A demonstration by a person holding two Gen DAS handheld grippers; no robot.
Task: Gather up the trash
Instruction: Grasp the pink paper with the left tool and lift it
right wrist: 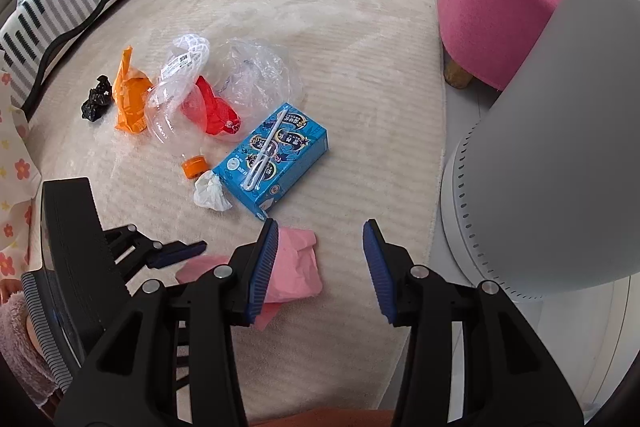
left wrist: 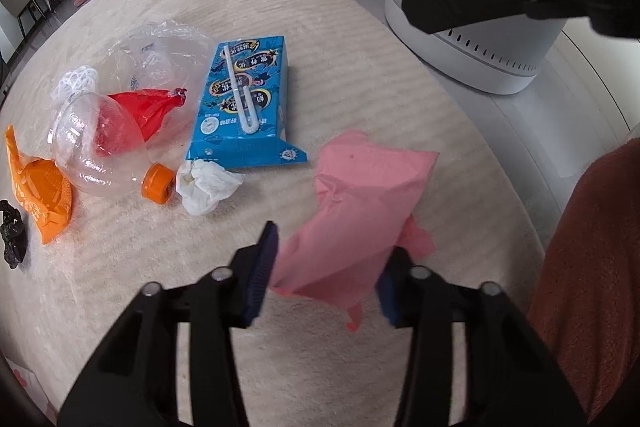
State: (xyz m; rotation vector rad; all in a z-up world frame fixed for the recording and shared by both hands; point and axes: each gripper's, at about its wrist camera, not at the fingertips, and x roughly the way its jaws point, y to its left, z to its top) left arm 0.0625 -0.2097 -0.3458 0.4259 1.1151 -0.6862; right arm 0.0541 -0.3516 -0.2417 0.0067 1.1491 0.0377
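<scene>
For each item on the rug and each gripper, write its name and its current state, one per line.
Left gripper: shut on pink paper.
Right gripper: open, empty.
Pink paper: crumpled, gripped.
Blue carton: lying flat, straw attached.
Clear bottle: on its side, orange cap on.
White tissue: balled up.
Orange wrapper: crumpled.

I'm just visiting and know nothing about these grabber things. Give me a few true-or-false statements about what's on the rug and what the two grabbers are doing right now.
1. The left gripper has the pink paper between its fingers. True.
2. The right gripper holds the blue carton. False: its jaws are empty, and the carton lies on the rug.
3. The clear bottle has an orange cap. True.
4. The crumpled white tissue sits on the pink stool. False: it lies on the rug beside the carton.
</scene>
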